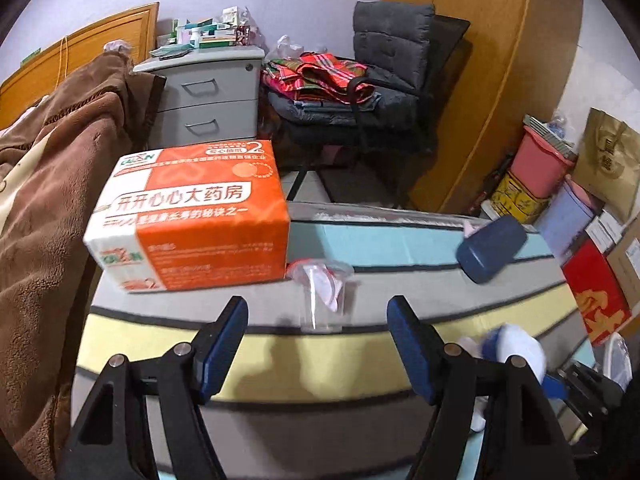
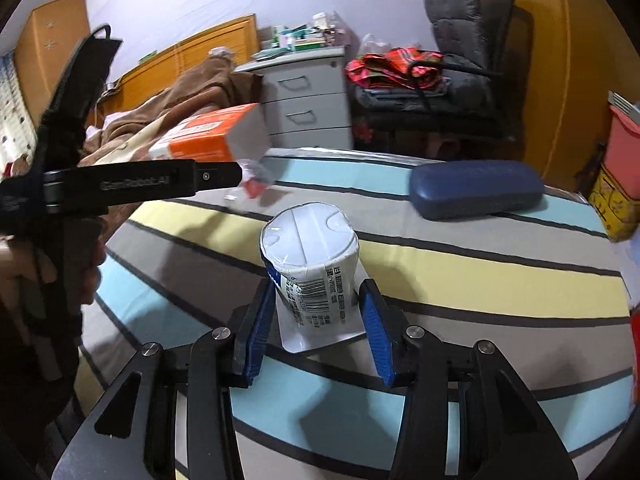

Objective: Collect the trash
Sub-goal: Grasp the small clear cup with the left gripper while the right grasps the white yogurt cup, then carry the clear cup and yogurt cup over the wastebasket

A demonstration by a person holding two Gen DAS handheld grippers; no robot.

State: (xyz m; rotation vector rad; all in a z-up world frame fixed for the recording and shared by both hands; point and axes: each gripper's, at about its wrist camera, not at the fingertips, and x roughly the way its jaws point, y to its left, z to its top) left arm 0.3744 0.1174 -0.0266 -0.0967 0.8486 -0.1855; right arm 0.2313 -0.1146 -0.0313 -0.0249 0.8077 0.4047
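Striped tablecloth point(image 2: 460, 276), bands of grey, yellow and pale blue, covers the table. On it, far side: orange tissue box point(image 1: 192, 216), then dark blue glasses case point(image 2: 476, 188). Trash items are smaller: an upturned white yogurt cup point(image 2: 310, 268) and a clear plastic cup point(image 1: 322, 300) with a crumpled wrapper at its mouth.

Step in hand, by my reading: right gripper point(image 2: 318, 320) closing on the yogurt cup. To do it well, keep the pads level on the cup's wall near the barcode, squeeze lightly since thin plastic buckles, and mind the loose foil lid under it.

Right jaws stand apart, cup between them, left pad touching or nearly so, right pad just clear.

Left gripper point(image 1: 318, 344) jaws wide apart, holding nothing; clear cup lies just ahead, between the fingertips' lines.
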